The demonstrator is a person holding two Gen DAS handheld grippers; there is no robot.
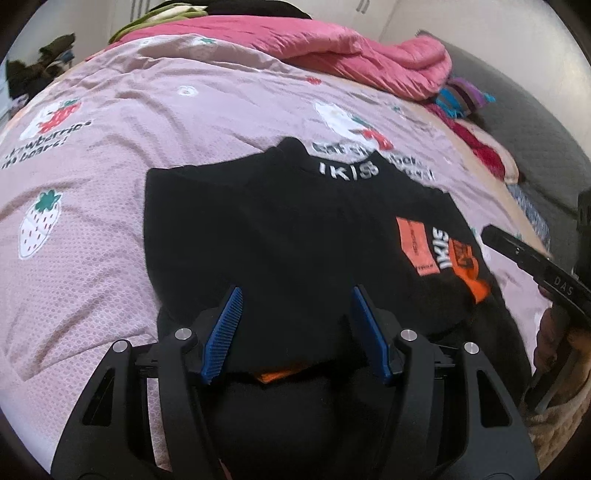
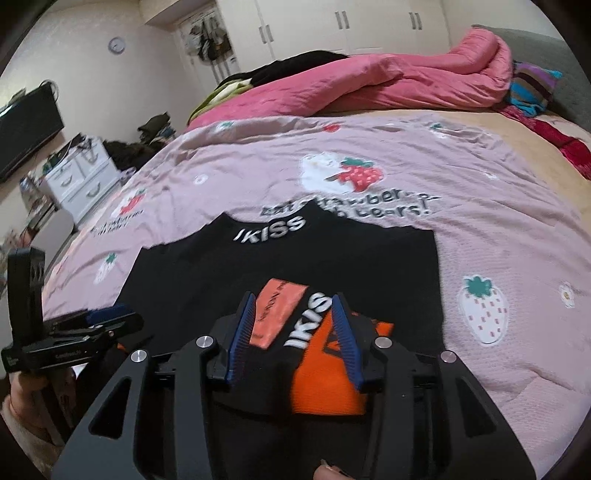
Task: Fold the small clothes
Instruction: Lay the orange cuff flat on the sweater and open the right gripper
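Garment: black top (image 1: pixel 280 236) lay flat on the bed, collar away from the cameras, white "IKISS" lettering at the neck; near edge looked folded over, with orange showing beneath it.
Bed cover: pink quilted spread (image 1: pixel 155 122) printed with strawberries and text lay under the garment on all sides.
Duvet: pink bundle (image 2: pixel 354 81) was heaped at the far end of the bed, well apart from the garment.
Headboard side: grey padded surface (image 1: pixel 528 140) ran along the bed's right edge in the left wrist view.
Wardrobe: white doors (image 2: pixel 332 22) stood behind the bed.
Drawers: small white unit (image 2: pixel 83 173) sat by the wall, cluttered on top.
Striped cloth: purple, blue and brown piece (image 2: pixel 532 88) lay just beside the duvet.
Orange patches: printed panel (image 2: pixel 277 314) and orange block (image 1: pixel 469 269) were on the garment's right front.
Left gripper (image 1: pixel 297 299): jaws stood spread above the garment's near edge; blue pads (image 1: pixel 225 328) held nothing.
Right gripper (image 2: pixel 293 306): jaws stood apart over the orange patches, nothing between the pads; whether the tips touched the cloth could not be told.
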